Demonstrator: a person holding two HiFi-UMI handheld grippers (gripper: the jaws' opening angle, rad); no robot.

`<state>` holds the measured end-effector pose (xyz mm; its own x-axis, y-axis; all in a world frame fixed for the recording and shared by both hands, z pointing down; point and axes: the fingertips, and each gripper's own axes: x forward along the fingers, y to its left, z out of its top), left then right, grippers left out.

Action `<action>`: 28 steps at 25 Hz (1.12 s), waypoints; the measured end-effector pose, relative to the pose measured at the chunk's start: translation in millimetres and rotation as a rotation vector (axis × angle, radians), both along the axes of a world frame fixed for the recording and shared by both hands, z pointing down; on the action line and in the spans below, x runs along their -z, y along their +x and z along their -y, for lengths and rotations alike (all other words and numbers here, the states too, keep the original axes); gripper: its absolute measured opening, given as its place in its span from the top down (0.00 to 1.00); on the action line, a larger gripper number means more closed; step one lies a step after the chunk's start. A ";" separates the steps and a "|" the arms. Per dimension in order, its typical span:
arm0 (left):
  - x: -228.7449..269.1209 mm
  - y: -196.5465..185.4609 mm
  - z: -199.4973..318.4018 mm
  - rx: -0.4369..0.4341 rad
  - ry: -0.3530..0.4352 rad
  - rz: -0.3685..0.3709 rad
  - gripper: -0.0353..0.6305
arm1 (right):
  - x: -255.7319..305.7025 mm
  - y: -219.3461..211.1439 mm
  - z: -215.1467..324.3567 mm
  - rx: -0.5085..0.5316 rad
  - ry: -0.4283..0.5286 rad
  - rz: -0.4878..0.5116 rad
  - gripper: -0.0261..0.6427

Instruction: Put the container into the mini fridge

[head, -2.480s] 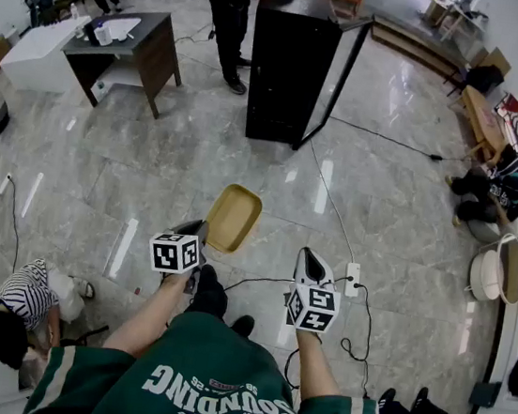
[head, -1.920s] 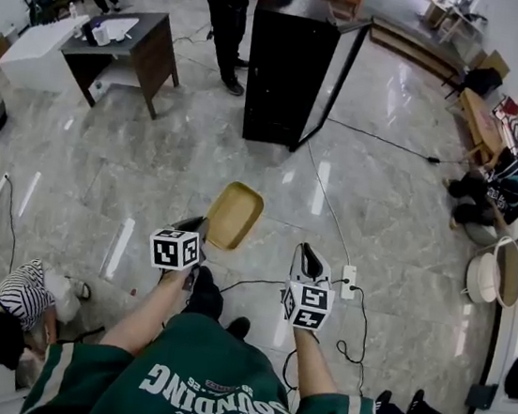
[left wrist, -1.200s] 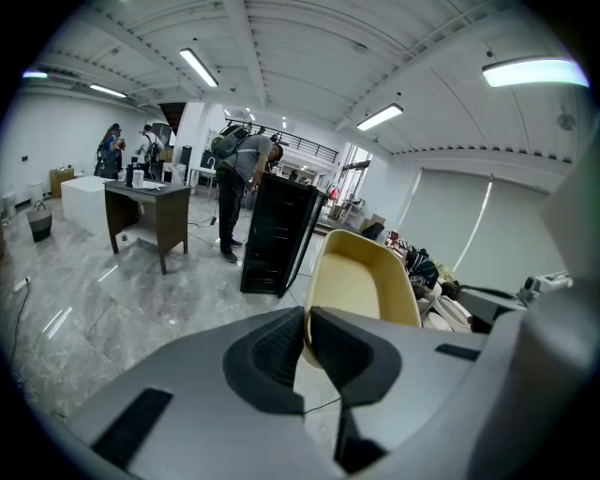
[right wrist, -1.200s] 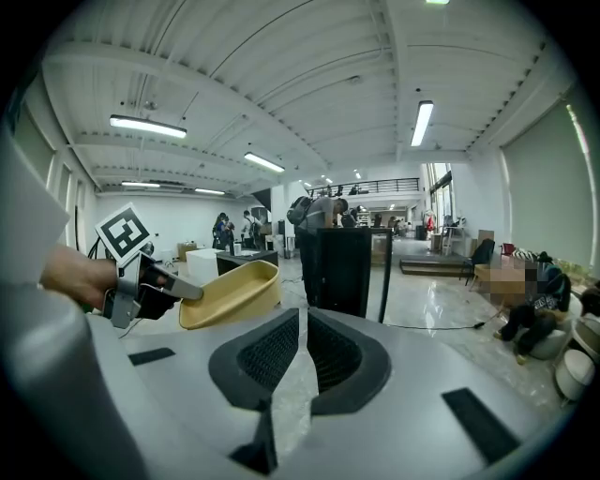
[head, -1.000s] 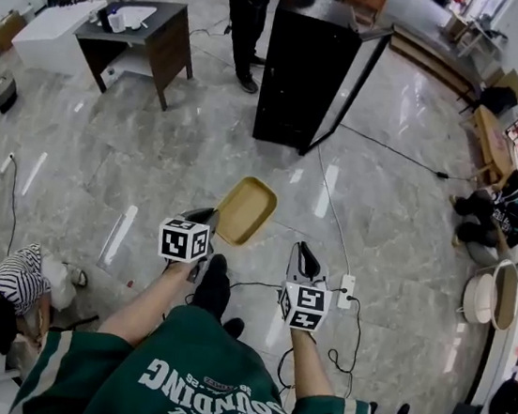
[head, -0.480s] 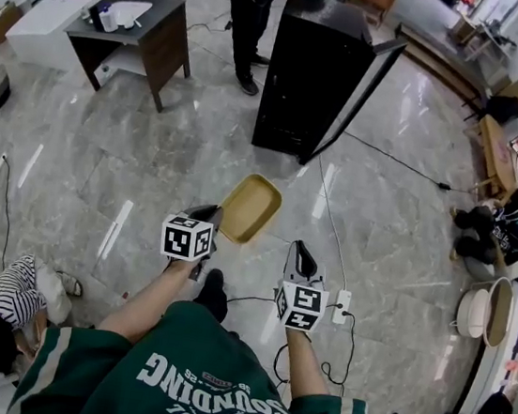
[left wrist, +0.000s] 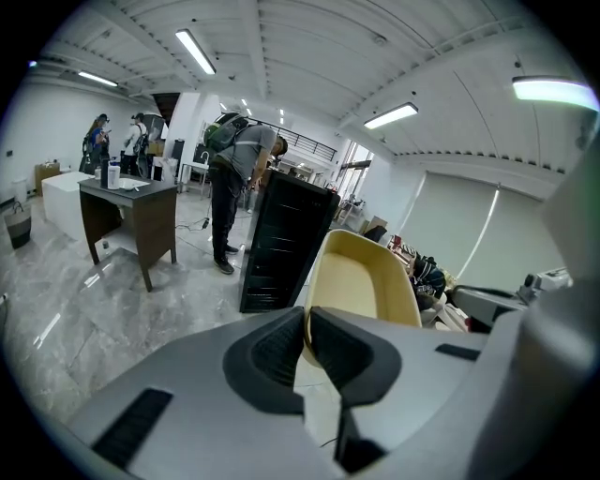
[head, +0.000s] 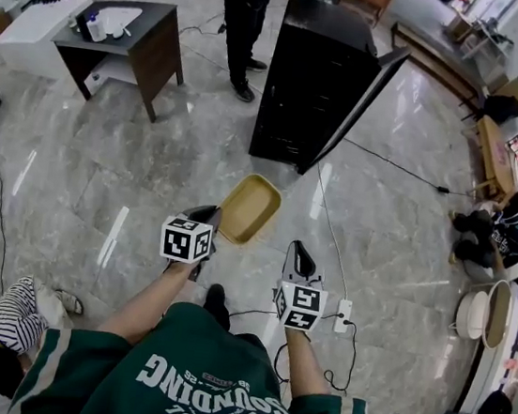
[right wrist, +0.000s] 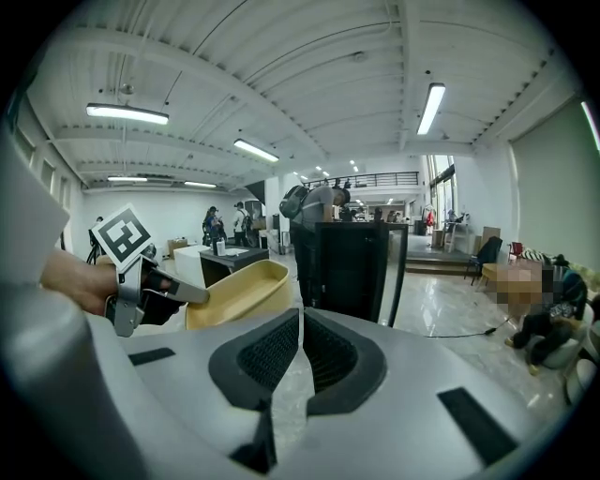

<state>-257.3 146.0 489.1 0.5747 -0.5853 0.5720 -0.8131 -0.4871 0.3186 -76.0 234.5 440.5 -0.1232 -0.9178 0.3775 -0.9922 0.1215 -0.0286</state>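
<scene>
**Container:** The tan container (head: 249, 209) is carried in the air over the floor (head: 132, 166), open side up and empty as far as its inside shows. It is well short of the mini fridge (head: 314, 76).

**Grip:** The left gripper (head: 207, 215) has its jaws closed on the container's near rim. This hold is unchanged over the last seconds. The right gripper (head: 297, 252) has its jaws together with nothing between them, and rides beside the container without touching it.

**Change noted:** The carrier has walked forward. The fridge now sits larger and nearer in the head view, and the power strip (head: 342, 315) has slipped back to beside the right gripper. The container has advanced with the carrier, level and steady.

**Surroundings:** The fridge door (head: 363, 101) stands swung out. A person (head: 239, 9) stands bent over just beside the fridge. A dark table (head: 120, 36) is off to the left, and a cable (head: 329, 215) crosses the path.

**Assessment:** The task is in its approach stage and placement has not begun. The cable underfoot and the bystander are the likely hazards.
</scene>
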 end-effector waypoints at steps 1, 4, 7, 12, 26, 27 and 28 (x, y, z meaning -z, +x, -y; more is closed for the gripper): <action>-0.5 -1.3 5.6 -0.002 0.000 -0.001 0.90 | -0.1 -0.6 5.1 -0.005 0.000 0.002 0.91; -3.1 -0.7 18.7 -0.016 -0.009 -0.006 0.90 | -1.8 -0.9 17.0 -0.017 -0.004 0.009 0.91; -5.6 2.1 26.9 -0.038 -0.015 0.001 0.90 | -5.0 -0.8 23.6 -0.024 -0.017 0.009 0.91; -10.5 9.1 38.8 -0.057 -0.027 0.001 0.90 | -5.5 6.9 30.4 -0.059 -0.024 -0.006 0.91; -18.9 63.7 114.6 -0.011 -0.032 0.012 0.90 | -21.7 59.2 115.1 -0.021 -0.042 0.038 0.91; -17.3 69.0 123.2 -0.002 -0.033 0.010 0.90 | -18.9 64.7 126.1 -0.016 -0.038 0.041 0.91; -15.4 74.4 132.1 0.005 -0.033 0.009 0.90 | -15.7 69.7 137.4 -0.010 -0.034 0.044 0.91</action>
<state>-182.9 13.9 504.6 0.5665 -0.5688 0.5962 -0.8185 -0.4722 0.3273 -6.3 97.0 456.2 -0.1310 -0.9057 0.4031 -0.9911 0.1095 -0.0761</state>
